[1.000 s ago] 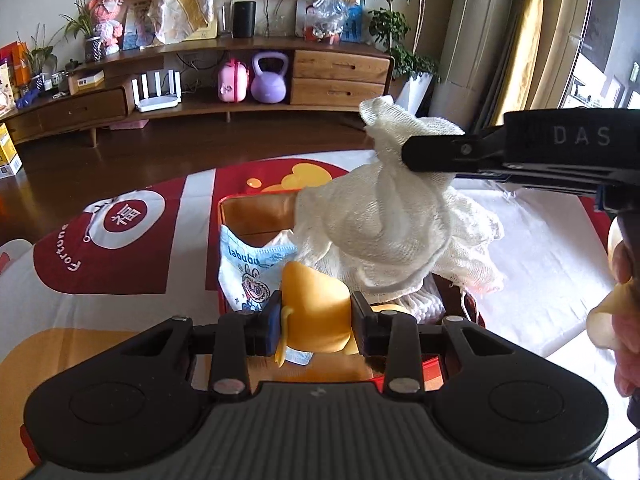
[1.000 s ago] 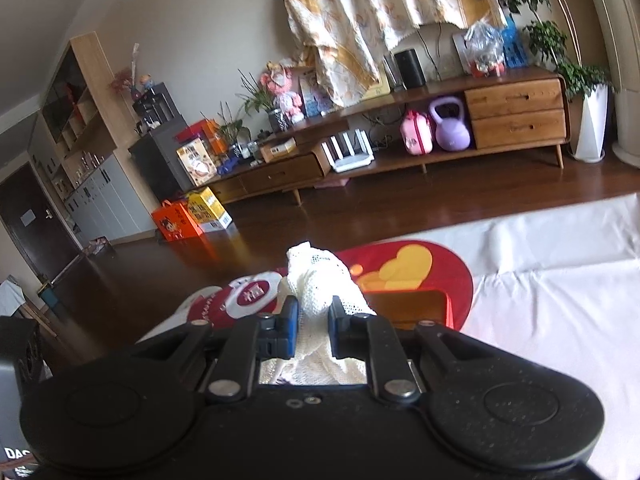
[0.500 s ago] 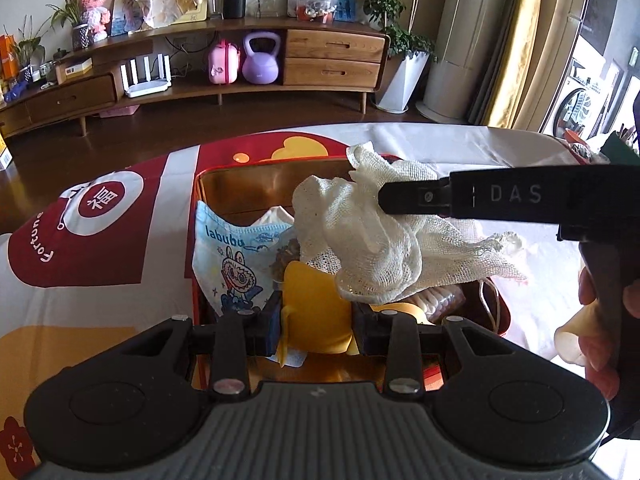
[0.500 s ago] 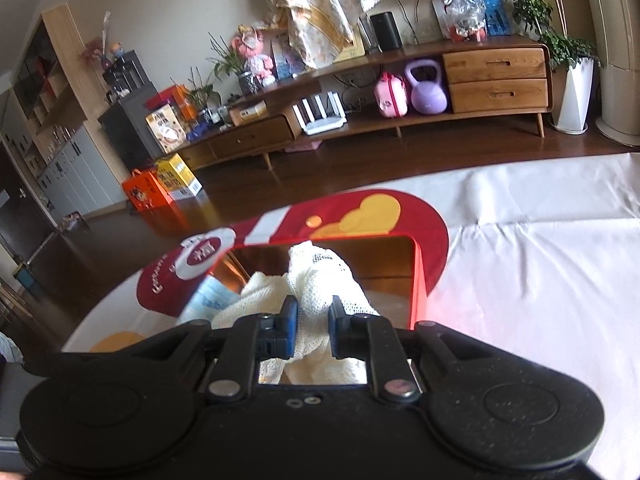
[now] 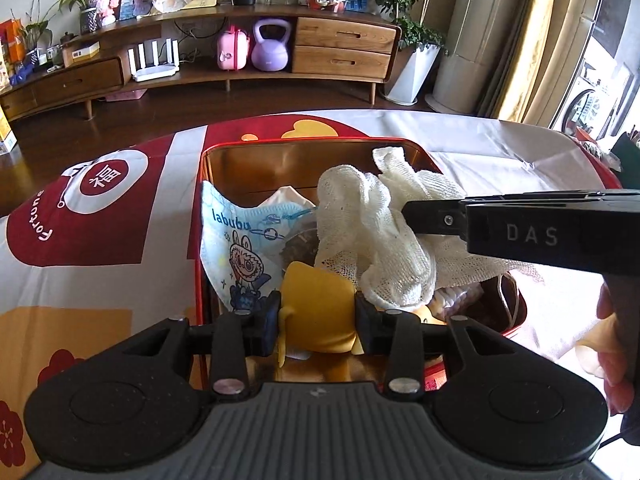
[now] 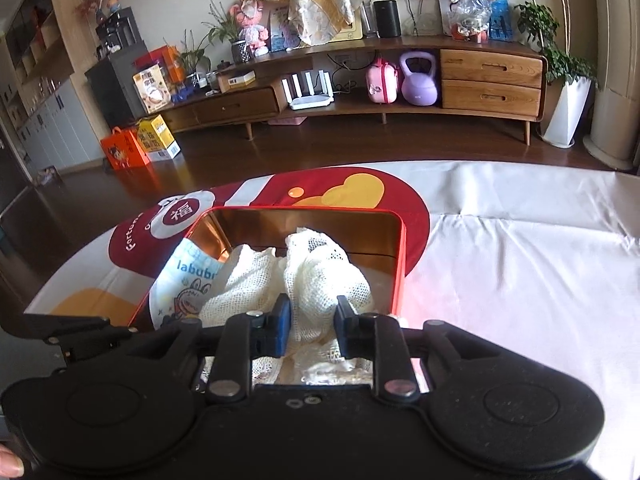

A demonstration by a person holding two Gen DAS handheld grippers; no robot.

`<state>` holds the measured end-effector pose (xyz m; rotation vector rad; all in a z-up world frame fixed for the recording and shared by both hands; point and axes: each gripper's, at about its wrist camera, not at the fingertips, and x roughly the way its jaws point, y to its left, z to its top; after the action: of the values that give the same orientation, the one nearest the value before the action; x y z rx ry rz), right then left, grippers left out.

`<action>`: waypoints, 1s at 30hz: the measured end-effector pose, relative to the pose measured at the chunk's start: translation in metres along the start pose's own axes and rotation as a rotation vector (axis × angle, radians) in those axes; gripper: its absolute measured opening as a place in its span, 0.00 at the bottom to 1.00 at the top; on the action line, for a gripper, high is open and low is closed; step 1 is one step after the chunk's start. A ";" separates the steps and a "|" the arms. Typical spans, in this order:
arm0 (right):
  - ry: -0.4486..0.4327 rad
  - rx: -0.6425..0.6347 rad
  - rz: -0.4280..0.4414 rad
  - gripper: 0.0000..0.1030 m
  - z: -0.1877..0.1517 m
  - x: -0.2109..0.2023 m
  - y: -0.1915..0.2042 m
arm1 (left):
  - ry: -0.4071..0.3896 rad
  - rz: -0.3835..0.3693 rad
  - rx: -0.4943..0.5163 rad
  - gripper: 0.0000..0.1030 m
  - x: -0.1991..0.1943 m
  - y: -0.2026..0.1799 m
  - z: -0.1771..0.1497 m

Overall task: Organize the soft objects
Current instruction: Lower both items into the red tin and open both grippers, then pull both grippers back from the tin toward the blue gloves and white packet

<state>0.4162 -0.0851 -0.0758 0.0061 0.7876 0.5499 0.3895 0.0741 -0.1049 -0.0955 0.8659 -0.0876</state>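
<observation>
A red tin box (image 5: 304, 148) with a gold inside stands on the printed tablecloth. Over its near end my left gripper (image 5: 316, 316) has a yellow soft piece (image 5: 316, 296) between its pads. The jaws are opening and the pads still touch its sides. A white mesh cloth (image 5: 368, 224) lies bunched in the box on top of other things. My right gripper (image 6: 312, 320) has this cloth (image 6: 320, 268) between its pads, still touching, and its jaws are opening too. One of its fingers (image 5: 436, 220) reaches in from the right. A blue "labubu" packet (image 5: 236, 248) leans on the box's left wall.
A person's hand (image 5: 612, 344) holds the right gripper's handle at the right edge. A white sheet (image 6: 520, 280) covers the table right of the box (image 6: 401, 248). Dark wood floor and a long low cabinet (image 5: 340, 44) lie beyond the table's far edge.
Both grippers have sunk toward the box. The white cloth has come down from above the box into it. The gap between each pair of pads has widened a little.
</observation>
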 end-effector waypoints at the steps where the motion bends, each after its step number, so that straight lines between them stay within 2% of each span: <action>1: 0.000 -0.009 -0.005 0.24 0.001 -0.002 0.001 | -0.001 0.003 0.001 0.40 -0.001 0.000 -0.001; 5: 0.005 -0.025 -0.009 0.32 0.002 -0.008 0.004 | 0.001 0.007 -0.011 0.46 -0.008 0.002 -0.002; 10: -0.008 -0.027 -0.012 0.52 0.000 -0.019 0.004 | -0.008 0.010 -0.005 0.54 -0.018 0.000 -0.003; 15: -0.033 -0.020 -0.002 0.60 0.001 -0.036 0.005 | -0.024 0.011 -0.013 0.57 -0.030 -0.002 -0.001; 26: -0.082 -0.024 0.024 0.65 -0.003 -0.089 0.017 | -0.070 0.004 -0.010 0.57 -0.075 -0.014 -0.009; 30: -0.109 -0.046 0.018 0.75 -0.008 -0.111 0.025 | -0.092 0.003 -0.004 0.57 -0.095 -0.020 -0.012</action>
<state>0.3354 -0.1178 -0.0021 0.0009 0.6694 0.5802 0.3183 0.0647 -0.0386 -0.1009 0.7742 -0.0784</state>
